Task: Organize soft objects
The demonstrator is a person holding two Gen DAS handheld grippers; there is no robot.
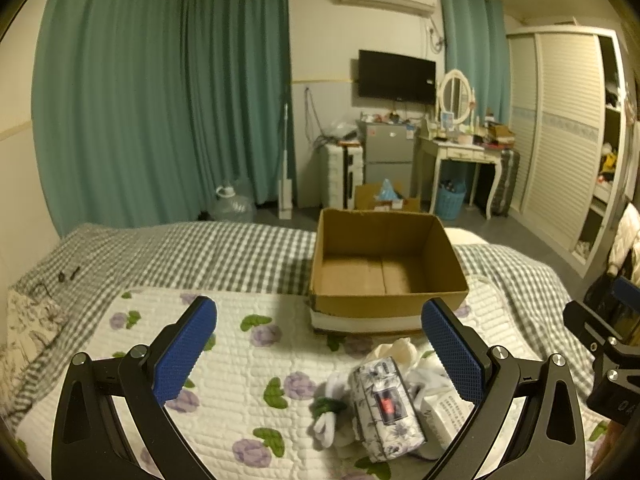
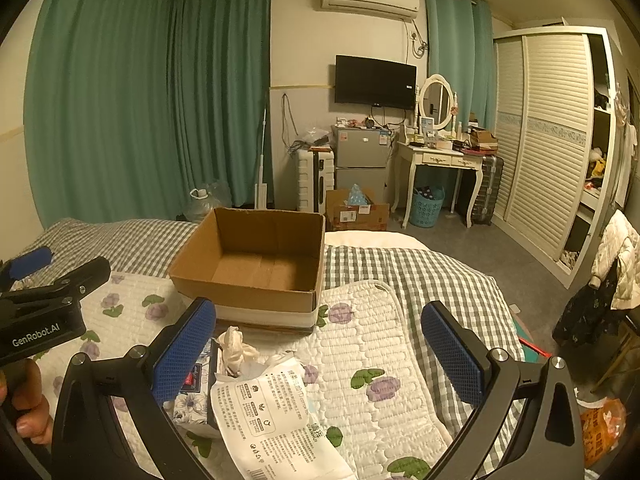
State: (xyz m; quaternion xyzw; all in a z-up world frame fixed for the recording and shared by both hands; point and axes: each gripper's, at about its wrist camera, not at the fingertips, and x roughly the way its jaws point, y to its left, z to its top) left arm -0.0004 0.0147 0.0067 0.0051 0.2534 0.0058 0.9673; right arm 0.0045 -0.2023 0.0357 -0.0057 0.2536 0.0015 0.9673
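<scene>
Pouch (image 1: pixel 387 408) lengthwise toward box (image 1: pixel 384 304) (upright)

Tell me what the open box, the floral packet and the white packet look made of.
Open box: plain brown cardboard, matte, flap seams showing inside. Floral packet: seemingly glossy plastic film over something soft, wrinkled. White packet: thin crinkled plastic wrap with printed text; contents unclear.
</scene>
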